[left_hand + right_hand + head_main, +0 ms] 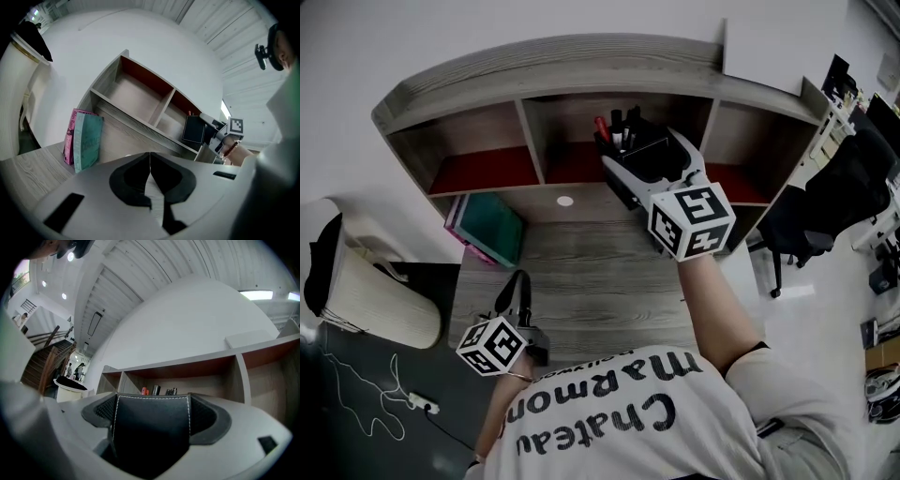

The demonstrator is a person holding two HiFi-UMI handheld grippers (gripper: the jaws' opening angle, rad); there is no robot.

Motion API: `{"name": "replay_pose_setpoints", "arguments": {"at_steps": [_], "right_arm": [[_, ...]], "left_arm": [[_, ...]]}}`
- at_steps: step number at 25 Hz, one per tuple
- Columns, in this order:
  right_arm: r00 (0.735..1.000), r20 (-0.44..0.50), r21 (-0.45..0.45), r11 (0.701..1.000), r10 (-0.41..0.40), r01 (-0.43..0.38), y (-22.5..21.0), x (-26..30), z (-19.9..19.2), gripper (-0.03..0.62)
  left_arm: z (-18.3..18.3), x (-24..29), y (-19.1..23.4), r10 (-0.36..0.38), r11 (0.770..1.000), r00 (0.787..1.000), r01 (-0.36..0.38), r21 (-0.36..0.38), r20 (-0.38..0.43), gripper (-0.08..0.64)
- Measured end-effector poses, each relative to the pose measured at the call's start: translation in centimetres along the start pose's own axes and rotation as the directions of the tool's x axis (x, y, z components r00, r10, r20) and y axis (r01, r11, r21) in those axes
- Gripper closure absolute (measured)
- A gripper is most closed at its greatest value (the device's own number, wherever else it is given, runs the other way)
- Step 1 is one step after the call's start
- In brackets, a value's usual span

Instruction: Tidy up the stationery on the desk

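1. Currently the pen holder (150, 427) (black, leather-look, white stitching) is gripped betw. the jaws of the R gripper (641, 152). The jaws are clamped on two opposite walls, and one face fills the right gripper view.
2. Loc.: the holder is held over the back edge of the desk (581, 272), at the mouth of the middle compartment (572, 161) of the shelf unit (534, 75). Whether its base touches the compartment floor cannot be told.
3. Pens (614, 124) are seen standing upright in it; one red cap is noted.
4. L gripper (150, 161): the jaws are pressed together w/ nothing betw. them. It is held low near the front-left corner of the desk, well apart from the holder.
5. Books (487, 230) (pink + teal) are leaned at the back-left of the desk, below the left compartment (473, 141).
6. Handling (judged): the holder is prob. light, w/ semi-stiff walls that give a little and a fairly smooth surface, so slip under a weak squeeze is possible. Contents are loose, so pens may be spilled if it is tilted. Hold is best taken mid-height across opposite walls w/ the holder upright. A hard squeeze is to be avoided, as the walls could be bowed in.
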State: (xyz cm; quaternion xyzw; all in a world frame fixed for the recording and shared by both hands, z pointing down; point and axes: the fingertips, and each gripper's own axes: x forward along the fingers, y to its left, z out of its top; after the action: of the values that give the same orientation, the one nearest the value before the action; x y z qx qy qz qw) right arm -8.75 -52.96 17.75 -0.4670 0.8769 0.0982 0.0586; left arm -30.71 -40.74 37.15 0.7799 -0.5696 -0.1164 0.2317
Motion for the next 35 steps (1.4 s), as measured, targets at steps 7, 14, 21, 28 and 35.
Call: {"name": "replay_pose_setpoints", "arguments": {"at_steps": [7, 14, 21, 28, 35], "right_arm": [[1.0, -0.01, 0.008, 1.0, -0.012, 0.012, -0.8, 1.2, -1.0, 0.135], [0.999, -0.018, 0.069, 0.997, -0.028, 0.029, -1.5, 2.0, -1.8, 0.135], [0.999, -0.011, 0.101, 0.994, -0.037, 0.038, -1.8, 2.7, -2.3, 0.135], [0.999, -0.018, 0.104, 0.994, -0.039, 0.04, -1.6, 3.7, -2.7, 0.135], [0.999, -0.027, 0.106, 0.994, -0.036, 0.039, -1.5, 4.4, -3.5, 0.135]], "left_arm": [[-0.1, 0.3, 0.9, 0.026, 1.0, 1.0, -0.026, -0.007, -0.001, 0.545], [0.0, 0.6, 1.7, 0.038, 0.999, 0.999, -0.038, -0.01, -0.001, 0.544], [-0.9, 0.8, 2.8, 0.055, 0.998, 0.998, -0.055, -0.024, -0.024, 0.543], [-1.0, 0.8, 3.6, 0.067, 0.997, 0.997, -0.068, -0.037, -0.027, 0.545], [-1.2, 1.0, 4.1, 0.074, 0.996, 0.997, -0.075, -0.046, -0.028, 0.545]]}}
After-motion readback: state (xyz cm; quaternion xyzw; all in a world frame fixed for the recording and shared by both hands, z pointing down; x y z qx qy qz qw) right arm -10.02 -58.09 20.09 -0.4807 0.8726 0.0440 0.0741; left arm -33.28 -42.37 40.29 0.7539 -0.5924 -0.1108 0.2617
